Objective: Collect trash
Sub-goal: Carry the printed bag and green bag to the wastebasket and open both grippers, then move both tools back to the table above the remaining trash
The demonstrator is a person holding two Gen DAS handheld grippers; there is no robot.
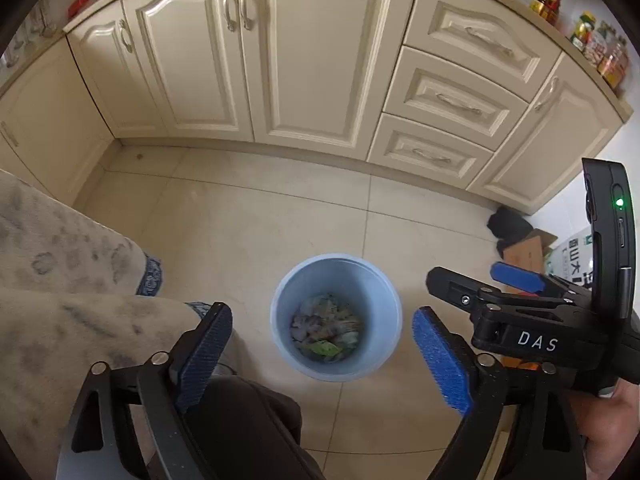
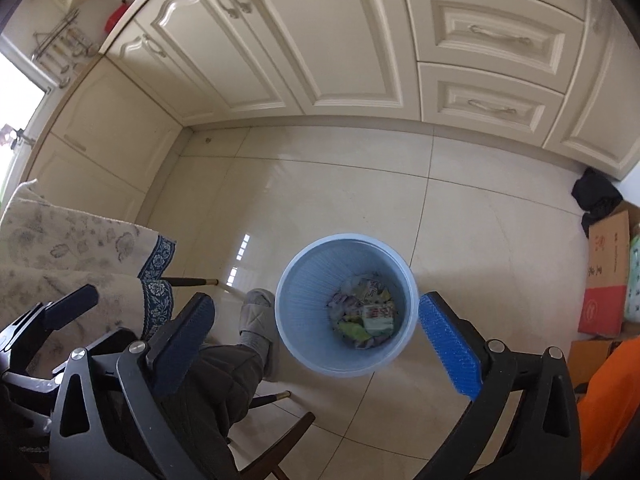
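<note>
A light blue bin (image 1: 384,292) (image 2: 300,276) stands on the tiled floor below both grippers. Crumpled wrappers and paper trash (image 1: 326,328) (image 2: 366,316) lie at its bottom. My left gripper (image 1: 322,354) hangs above the bin, open wide, with nothing between its blue pads (image 1: 438,360). My right gripper (image 2: 318,344) is also open and bare above the bin, one blue pad (image 2: 448,348) over the rim's right side. In the left wrist view the right gripper (image 1: 472,292) shows at the right edge, marked DAS.
Cream cabinets (image 1: 304,60) and drawers (image 2: 492,36) line the far side of the floor. A patterned tablecloth (image 2: 60,248) hangs at the left. A person's leg and grey slipper (image 2: 258,320) stand beside the bin. Cardboard boxes (image 2: 608,272) and a dark bundle (image 2: 596,196) lie at the right.
</note>
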